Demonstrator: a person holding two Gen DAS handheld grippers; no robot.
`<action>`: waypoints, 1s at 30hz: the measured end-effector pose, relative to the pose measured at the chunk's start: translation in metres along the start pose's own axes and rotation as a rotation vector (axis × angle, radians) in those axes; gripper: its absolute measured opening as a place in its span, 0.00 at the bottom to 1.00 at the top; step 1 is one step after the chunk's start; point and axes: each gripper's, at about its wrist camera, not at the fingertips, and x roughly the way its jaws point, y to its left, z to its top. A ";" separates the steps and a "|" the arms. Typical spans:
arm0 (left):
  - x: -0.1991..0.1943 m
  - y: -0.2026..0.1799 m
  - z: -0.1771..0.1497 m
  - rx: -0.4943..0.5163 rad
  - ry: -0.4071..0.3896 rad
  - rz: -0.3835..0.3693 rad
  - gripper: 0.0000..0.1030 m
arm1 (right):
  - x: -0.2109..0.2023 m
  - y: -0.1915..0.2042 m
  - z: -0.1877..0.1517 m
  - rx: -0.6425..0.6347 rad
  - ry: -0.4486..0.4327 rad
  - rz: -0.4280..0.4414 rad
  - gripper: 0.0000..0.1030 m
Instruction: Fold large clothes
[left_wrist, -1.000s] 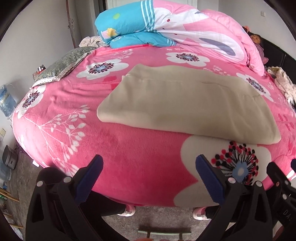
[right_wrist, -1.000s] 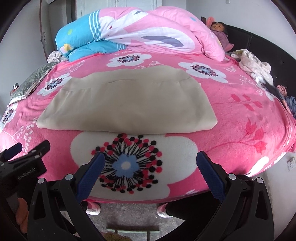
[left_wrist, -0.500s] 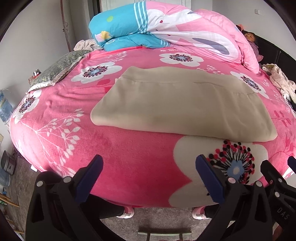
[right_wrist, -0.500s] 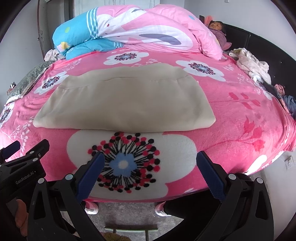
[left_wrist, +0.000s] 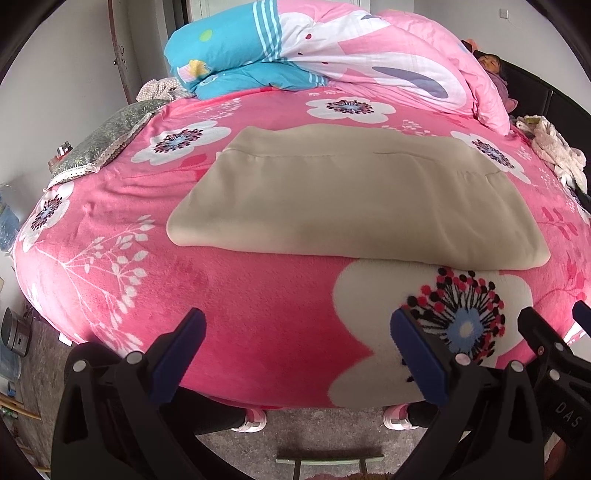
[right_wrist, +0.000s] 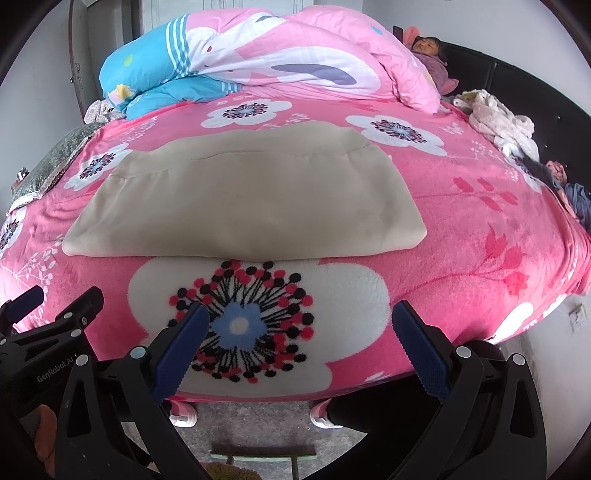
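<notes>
Two hand-held grippers hang side by side off the near edge of the bed (left_wrist: 258, 332), both spread wide with nothing between their blue pads. The left hand-held gripper (left_wrist: 295, 350) sits over the plain pink part of the blanket, and the right hand-held gripper (right_wrist: 299, 343) over the big white flower printed on it. Neither touches any cloth.

The garment (left_wrist: 351, 199) is a large beige piece lying flat in the middle of the bed, its near edge running roughly parallel to the bed's edge and just beyond that flower. It looks already folded into a broad rectangle, with a seam line across its far part. Laying it square to the person probably lets each gripper take one near corner at the same time, which suits a piece this wide.

Wide-open jaws held back from the cloth suggest a pause before the next fold. Further back, the rolled quilt (left_wrist: 314, 55) and the pillow (left_wrist: 103, 144) at the left lie well apart from the garment, leaving room around it.
</notes>
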 end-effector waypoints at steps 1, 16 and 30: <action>0.001 -0.001 0.000 0.002 0.004 -0.001 0.95 | 0.000 -0.001 0.000 0.001 0.001 -0.001 0.93; 0.006 -0.003 -0.003 0.008 0.020 -0.004 0.95 | 0.004 -0.007 0.002 0.003 0.012 0.005 0.93; 0.009 -0.003 -0.004 0.008 0.028 -0.004 0.95 | 0.009 -0.008 0.002 0.002 0.023 0.009 0.93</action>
